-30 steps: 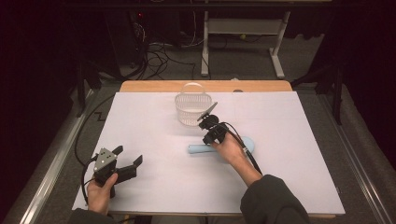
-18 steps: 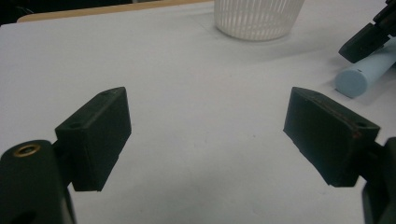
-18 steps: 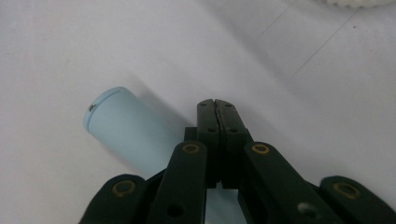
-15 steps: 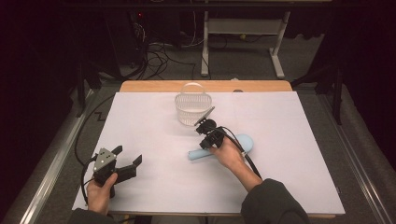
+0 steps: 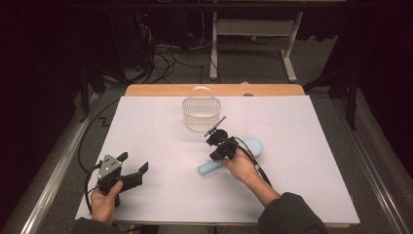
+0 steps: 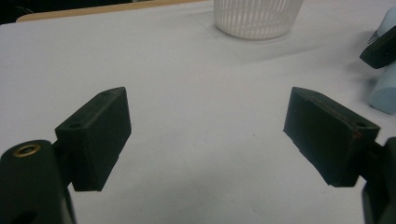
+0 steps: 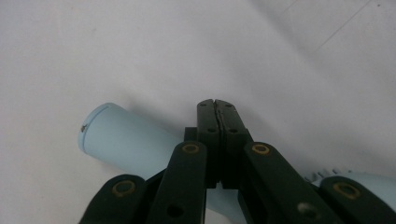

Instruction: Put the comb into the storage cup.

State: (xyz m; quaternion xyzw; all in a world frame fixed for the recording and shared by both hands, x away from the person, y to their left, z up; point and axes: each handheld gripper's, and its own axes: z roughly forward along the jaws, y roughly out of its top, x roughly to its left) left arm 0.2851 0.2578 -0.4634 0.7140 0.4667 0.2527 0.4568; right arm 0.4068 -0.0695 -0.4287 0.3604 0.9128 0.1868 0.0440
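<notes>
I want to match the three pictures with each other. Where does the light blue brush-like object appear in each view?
High view: the light blue object lies on the white table right of centre, under the right gripper.
Left gripper view: at the right edge, partly cut off.
Right gripper view: behind the shut jaws, its round end at left of centre.
Shared landmark: the white basket, also at the top of the left gripper view.

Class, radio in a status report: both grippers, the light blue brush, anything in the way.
Left gripper open, empty. Right gripper shut, above the light blue brush, nothing between its jaws. Brush flat on the white table cover. White basket beyond, apart.
</notes>
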